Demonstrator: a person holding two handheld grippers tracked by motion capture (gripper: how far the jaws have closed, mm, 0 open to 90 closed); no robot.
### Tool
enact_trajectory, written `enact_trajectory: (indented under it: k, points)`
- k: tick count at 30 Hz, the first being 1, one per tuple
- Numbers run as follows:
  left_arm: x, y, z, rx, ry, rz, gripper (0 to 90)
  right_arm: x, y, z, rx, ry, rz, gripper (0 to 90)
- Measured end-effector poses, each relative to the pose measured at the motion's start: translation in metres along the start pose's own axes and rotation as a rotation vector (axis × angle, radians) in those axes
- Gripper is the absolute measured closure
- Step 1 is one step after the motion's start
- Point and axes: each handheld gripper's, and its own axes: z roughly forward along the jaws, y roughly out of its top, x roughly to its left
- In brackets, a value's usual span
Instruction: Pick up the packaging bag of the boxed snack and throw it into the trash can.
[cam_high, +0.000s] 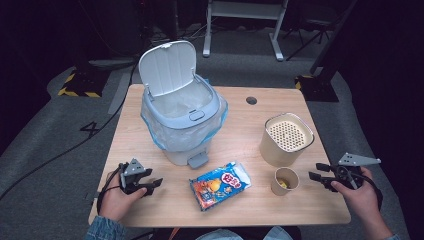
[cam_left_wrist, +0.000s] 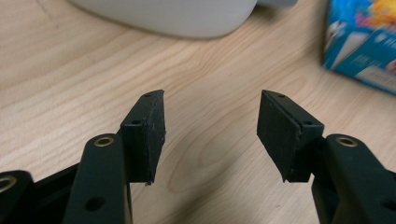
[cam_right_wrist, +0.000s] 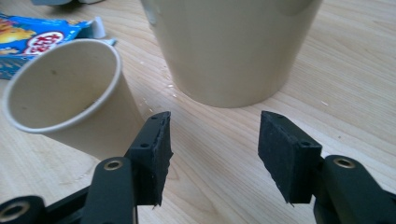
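Note:
My left gripper (cam_high: 156, 183) rests low over the table's front left, held by a hand; in the left gripper view (cam_left_wrist: 211, 135) its jaws stand apart with bare wood between them. A blue snack bag (cam_high: 220, 184) lies to its right, also at the edge (cam_left_wrist: 362, 42). My right gripper (cam_high: 314, 171) hovers at the right edge, jaws apart and empty (cam_right_wrist: 214, 156). Just ahead of it stands a small paper cup (cam_high: 285, 181) (cam_right_wrist: 65, 107) with something yellow inside, and a tall beige container (cam_high: 285, 139) (cam_right_wrist: 233, 46) with a perforated top.
A white pedal bin (cam_high: 181, 112) with its lid up and a clear liner stands at the back left of the wooden table (cam_high: 240, 210); its base (cam_left_wrist: 173, 16) lies ahead of the left gripper. A round cable hole (cam_high: 251, 100) sits near the far edge.

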Motion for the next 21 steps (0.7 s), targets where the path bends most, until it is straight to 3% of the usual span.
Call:
enact_trajectory:
  k: [5, 6, 10, 13, 21]
  points:
    - [0.001, -0.003, 0.005, 0.034, 0.012, 0.002, 40.8, 0.007, 0.008, -0.005, -0.005, 0.022, -0.020, 45.8]
    - [0.001, -0.004, 0.007, 0.041, 0.019, 0.026, 39.8, 0.010, 0.013, -0.007, -0.011, 0.032, -0.027, 45.8]
    - [0.000, -0.005, 0.009, 0.027, 0.022, 0.048, 35.8, 0.014, 0.022, -0.009, -0.030, 0.081, -0.015, 45.8]
    - [0.000, -0.006, 0.013, 0.013, 0.036, 0.094, 27.3, 0.020, 0.029, -0.010, -0.036, 0.104, -0.029, 45.6]
    - [0.000, -0.006, 0.014, 0.013, 0.036, 0.086, 26.3, 0.041, 0.048, -0.007, -0.050, 0.152, -0.080, 44.5]
